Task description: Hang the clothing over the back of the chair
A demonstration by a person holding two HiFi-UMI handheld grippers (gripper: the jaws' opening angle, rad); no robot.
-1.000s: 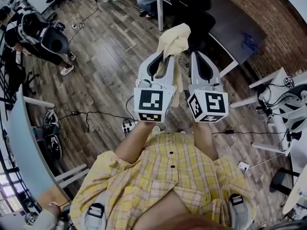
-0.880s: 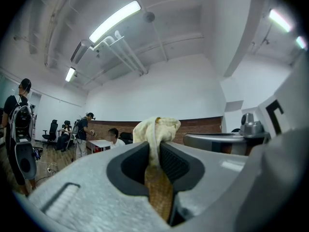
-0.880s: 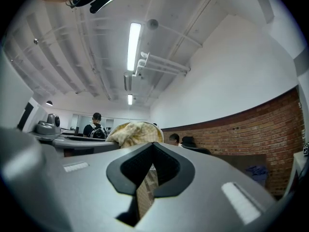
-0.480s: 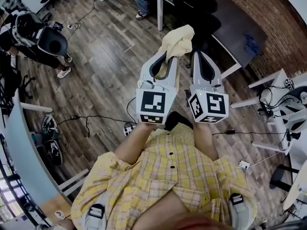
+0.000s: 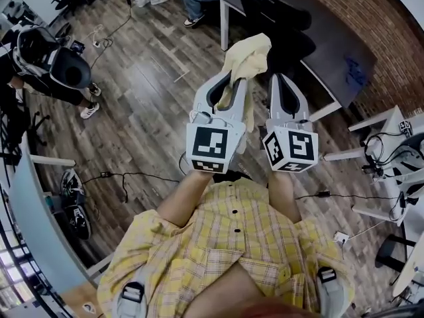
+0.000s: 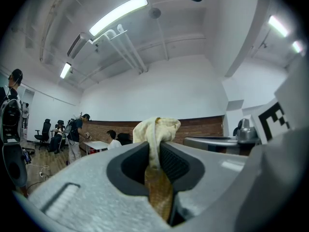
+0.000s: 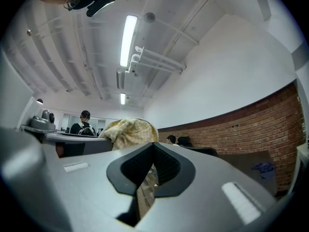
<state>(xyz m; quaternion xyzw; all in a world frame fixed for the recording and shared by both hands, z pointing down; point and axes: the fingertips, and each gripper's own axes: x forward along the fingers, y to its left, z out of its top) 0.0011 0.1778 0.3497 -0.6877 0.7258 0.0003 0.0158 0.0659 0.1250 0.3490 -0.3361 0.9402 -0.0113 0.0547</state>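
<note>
Left gripper [image 5: 232,79]: clamped on the pale yellow clothing [image 5: 249,53], pointed level.
Right gripper [image 5: 277,78]: jaws closed together, empty, held just beside the left one.
Clothing: bunched above the left jaw tips, one strip pinched between the pads and hanging below; up in the air over the wood floor [image 5: 149,78].
Black office chair [image 5: 291,40]: just ahead of both grippers, at a dark desk [image 5: 334,48]; clothing not yet on its back.
</note>
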